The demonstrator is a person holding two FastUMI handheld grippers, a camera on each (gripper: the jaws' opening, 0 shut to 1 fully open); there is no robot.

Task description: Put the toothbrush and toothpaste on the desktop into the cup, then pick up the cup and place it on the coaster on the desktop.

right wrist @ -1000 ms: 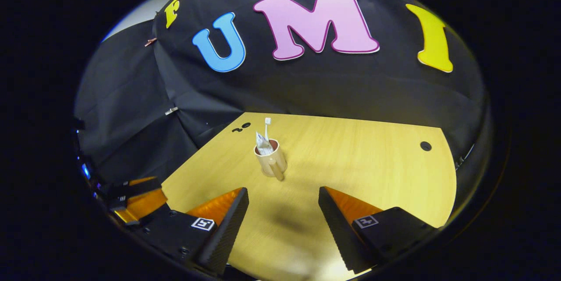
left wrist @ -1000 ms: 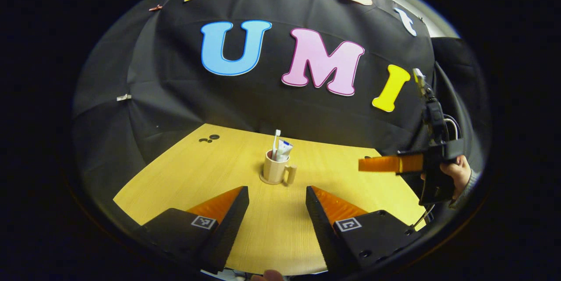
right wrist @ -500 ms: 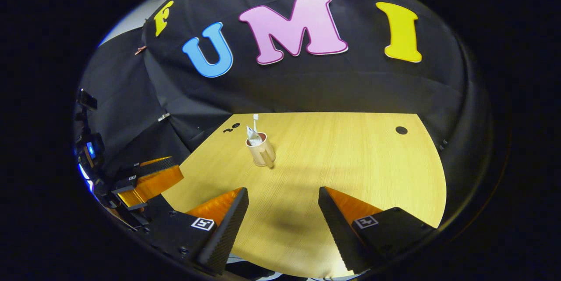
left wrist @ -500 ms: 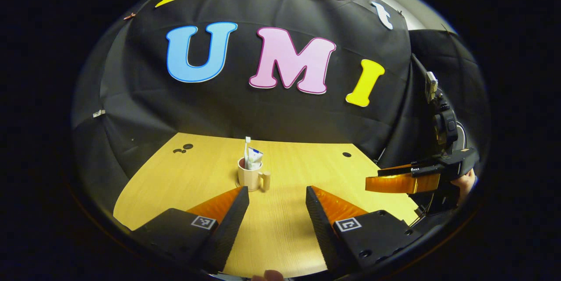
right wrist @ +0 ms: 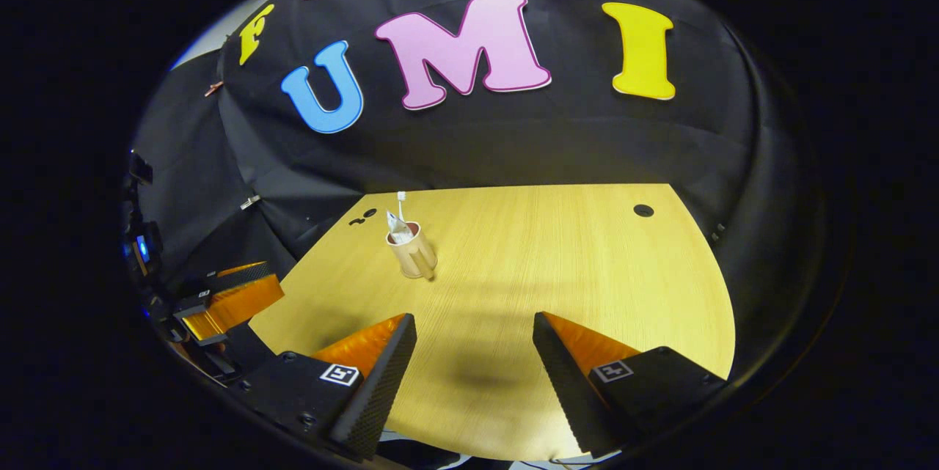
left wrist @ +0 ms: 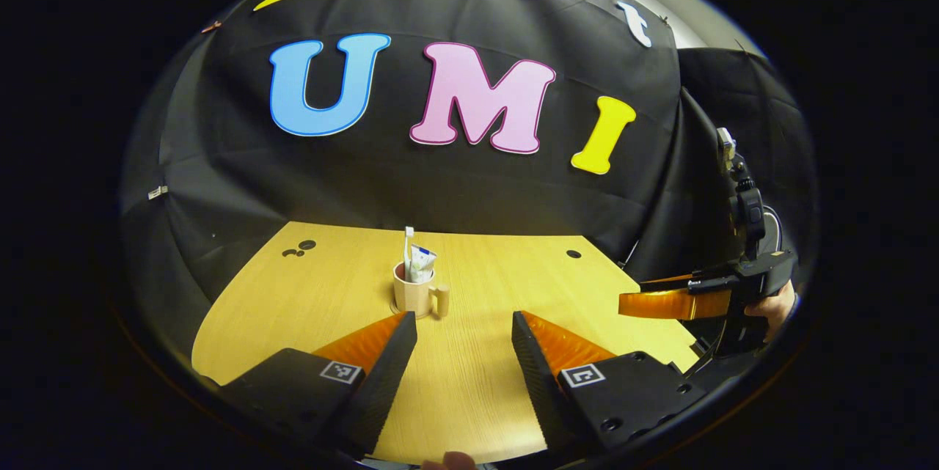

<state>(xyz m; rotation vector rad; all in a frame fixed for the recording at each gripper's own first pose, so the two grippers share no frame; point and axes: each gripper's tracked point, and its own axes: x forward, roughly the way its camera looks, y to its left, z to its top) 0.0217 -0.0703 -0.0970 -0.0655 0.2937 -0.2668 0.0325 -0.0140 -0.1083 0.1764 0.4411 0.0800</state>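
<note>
Your left gripper (left wrist: pixel 463 323) is spread wide with nothing between its fingers, and it hangs over the near edge of the wooden desktop (left wrist: pixel 484 397). A little ahead of its left finger stands the cup (left wrist: pixel 413 296), upright, its handle turned toward the right finger's side. The coaster (left wrist: pixel 397 306) shows as a thin rim under the cup's base, so the cup sits on it. Inside the cup the toothbrush (left wrist: pixel 408 250) stands nearly straight with its head up, and the toothpaste (left wrist: pixel 421 264) leans beside it, touching it. Well off to the right of your left gripper, past the desktop's edge, a hand (left wrist: pixel 777 306) holds the other tool level, its fingers pointing back toward the desktop.

Your right gripper (right wrist: pixel 475 327) is also spread apart and holds nothing, above the near part of the desktop (right wrist: pixel 557 265). The cup (right wrist: pixel 412 253) stands farther ahead and to the left of its left finger, well apart from both fingers, with the toothpaste (right wrist: pixel 397 229) and the toothbrush (right wrist: pixel 401 203) sticking out of its mouth. Beyond the cup, near the far left corner of the desktop, lie small dark holes (right wrist: pixel 362 218), and another dark hole (right wrist: pixel 643 210) sits far ahead to the right.
</note>
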